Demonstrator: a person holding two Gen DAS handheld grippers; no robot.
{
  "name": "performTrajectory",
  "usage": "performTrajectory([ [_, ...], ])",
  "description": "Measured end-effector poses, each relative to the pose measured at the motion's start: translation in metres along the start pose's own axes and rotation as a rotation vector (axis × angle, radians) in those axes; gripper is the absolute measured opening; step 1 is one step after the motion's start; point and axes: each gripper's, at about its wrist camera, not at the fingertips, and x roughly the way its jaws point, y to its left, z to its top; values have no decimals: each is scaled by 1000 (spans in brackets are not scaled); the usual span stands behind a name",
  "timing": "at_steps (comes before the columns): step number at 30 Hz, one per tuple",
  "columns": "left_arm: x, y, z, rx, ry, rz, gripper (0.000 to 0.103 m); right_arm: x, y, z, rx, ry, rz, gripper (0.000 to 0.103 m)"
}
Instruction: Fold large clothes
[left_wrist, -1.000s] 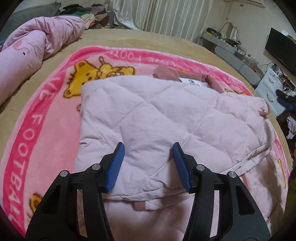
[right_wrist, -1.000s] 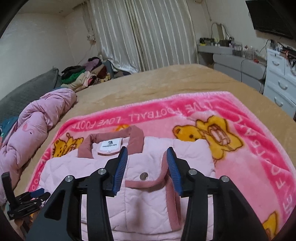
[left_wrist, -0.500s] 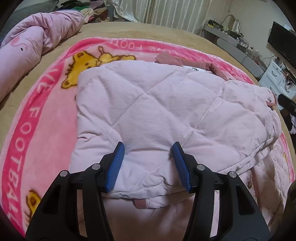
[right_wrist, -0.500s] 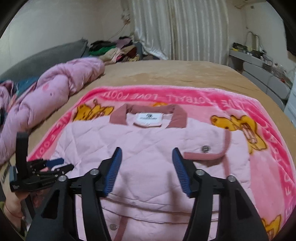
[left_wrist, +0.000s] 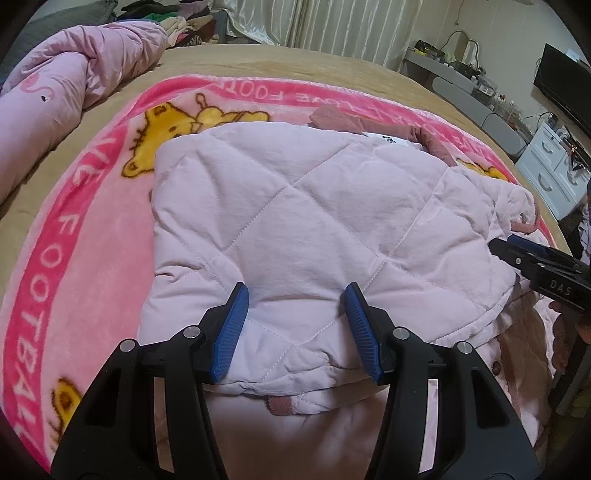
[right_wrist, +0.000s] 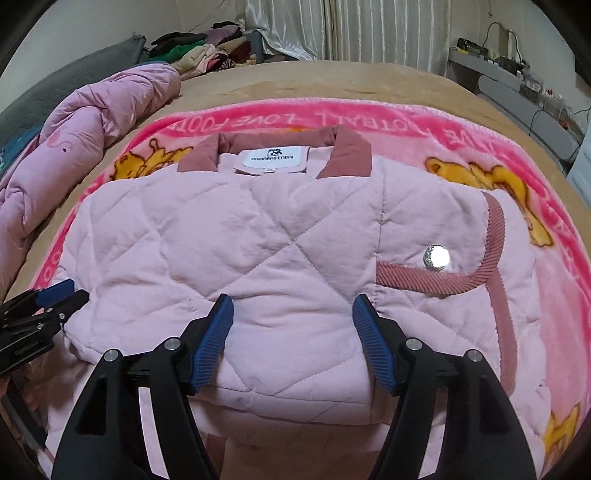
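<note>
A pink quilted jacket (right_wrist: 280, 254) lies folded on a pink blanket (right_wrist: 461, 129) lettered "LOVE FOOTBALL", spread over the bed (right_wrist: 332, 81); its white neck label (right_wrist: 272, 158) carries a brand name too small to read surely. At the jacket's near edge, the left gripper (left_wrist: 297, 328) and right gripper (right_wrist: 293, 341) hover with jaws spread wide, holding nothing. The right gripper's body, seen beside the jacket's far side in the left view, reads "DAS".

Matt quilted cloth jacket (right_wrist: 280, 236) with a shiny metal snap (right_wrist: 436, 257) on fleecy blanket (right_wrist: 554, 295)
</note>
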Motion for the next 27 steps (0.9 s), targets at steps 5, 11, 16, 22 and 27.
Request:
performTrajectory([
  [5, 0, 0, 0, -1, 0, 0, 46, 0, 2, -2, -3, -16, -16, 68],
  [11, -3, 0, 3, 1, 7, 0, 46, -11, 4, -3, 11, -43, 9, 79],
  [16, -6, 0, 6, -3, 8, -3, 47, -25, 6, -6, 18, -72, 16, 89],
  [22, -15, -3, 9, -8, 10, -19, 57, -37, 6, -10, 52, -86, 48, 94],
  [27, -23, -7, 11, 2, 1, -19, 67, -47, 5, -11, 73, -104, 62, 97],
])
